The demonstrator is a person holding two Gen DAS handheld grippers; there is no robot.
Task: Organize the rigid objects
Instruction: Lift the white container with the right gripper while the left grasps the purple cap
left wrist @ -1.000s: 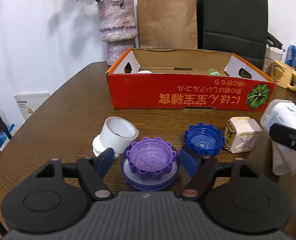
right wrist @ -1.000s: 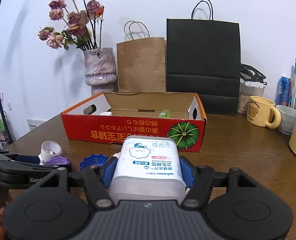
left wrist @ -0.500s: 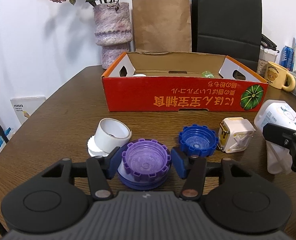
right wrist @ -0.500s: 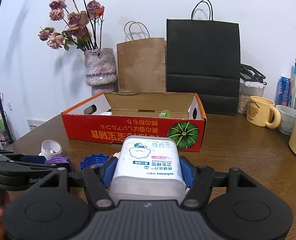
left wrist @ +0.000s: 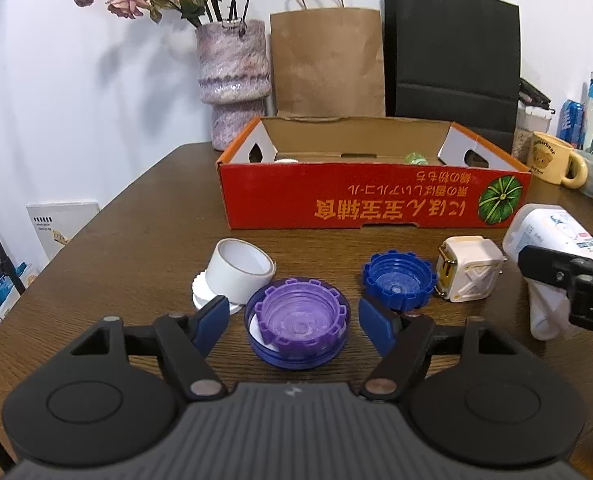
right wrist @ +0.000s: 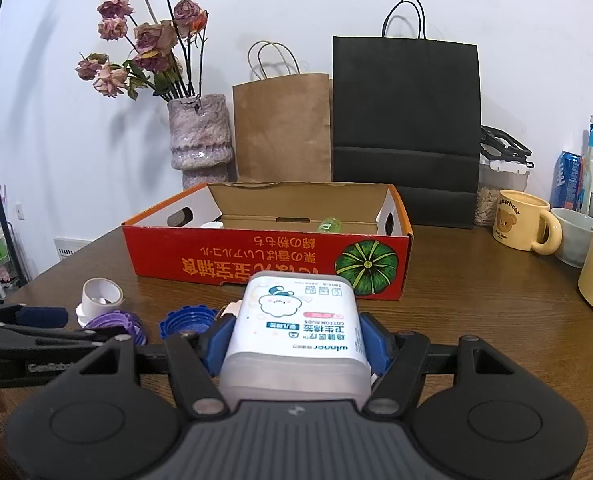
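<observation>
The left gripper hangs low over the wooden bench with its jaws spread; they have just been opening, and the purple cap lies between them with a clear gap on each side. This cap sits inside a blue lid, whose white inner face is mostly hidden. Just beyond on the left, a white tube covers most of a white ridged cap. To the right lie a blue cap and a white plug.

The right gripper has its jaws pinching the cotton bud box on both sides; the box hides whatever lies under it. At the far side stands the red carton; its wall hides all but the tops of a white item and a green item, too small to identify.
</observation>
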